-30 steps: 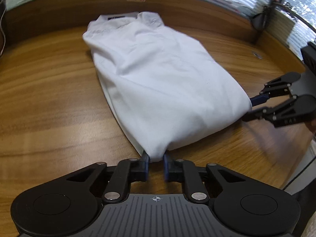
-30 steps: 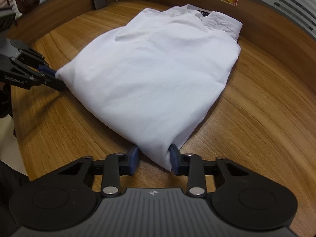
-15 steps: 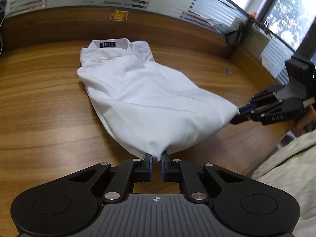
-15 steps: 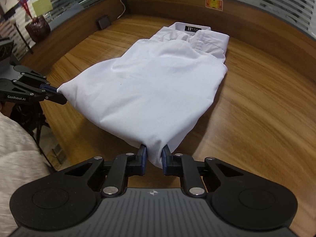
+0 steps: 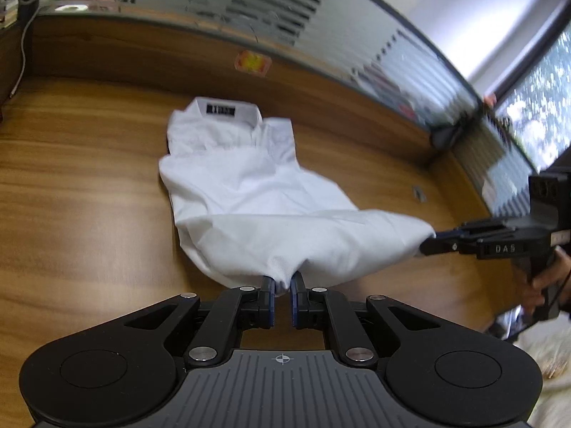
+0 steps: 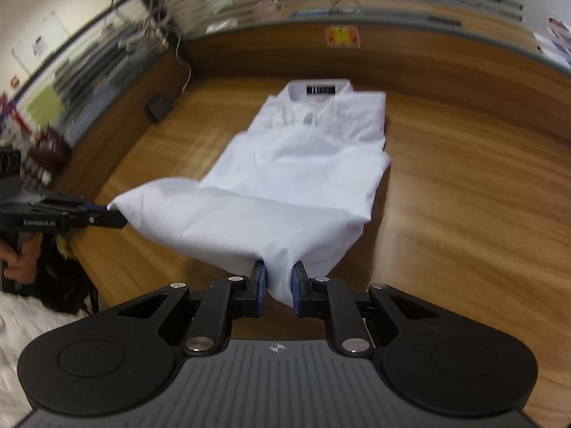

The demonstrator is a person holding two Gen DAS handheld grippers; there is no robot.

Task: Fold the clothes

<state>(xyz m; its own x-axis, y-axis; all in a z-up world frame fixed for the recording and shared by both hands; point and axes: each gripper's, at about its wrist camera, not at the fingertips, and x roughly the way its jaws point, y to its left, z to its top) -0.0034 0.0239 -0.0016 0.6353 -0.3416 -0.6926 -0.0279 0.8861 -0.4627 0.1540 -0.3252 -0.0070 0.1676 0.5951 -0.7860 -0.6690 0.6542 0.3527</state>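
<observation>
A white shirt (image 5: 249, 192) (image 6: 303, 164) lies lengthwise on the wooden table (image 5: 78, 185), collar and black label at the far end. Its near hem is lifted off the wood and stretched between both grippers. My left gripper (image 5: 282, 290) is shut on the hem's left corner. My right gripper (image 6: 278, 283) is shut on the right corner, with cloth bunched between its blue pads. Each gripper shows in the other's view: the right gripper (image 5: 433, 240) pinching the far right corner, the left gripper (image 6: 110, 210) at the left with a hand on its handle.
A wooden wall (image 5: 321, 82) with an orange sticker (image 5: 251, 62) rims the table's far side, with frosted glass above. A small black box (image 6: 158, 107) sits at the table's left corner beside a cable. A person's hand (image 5: 539, 281) grips the right handle.
Both grippers have risen and pulled back, lifting the shirt's near hem off the table. The near half now hangs in the air while the collar end stays flat.
</observation>
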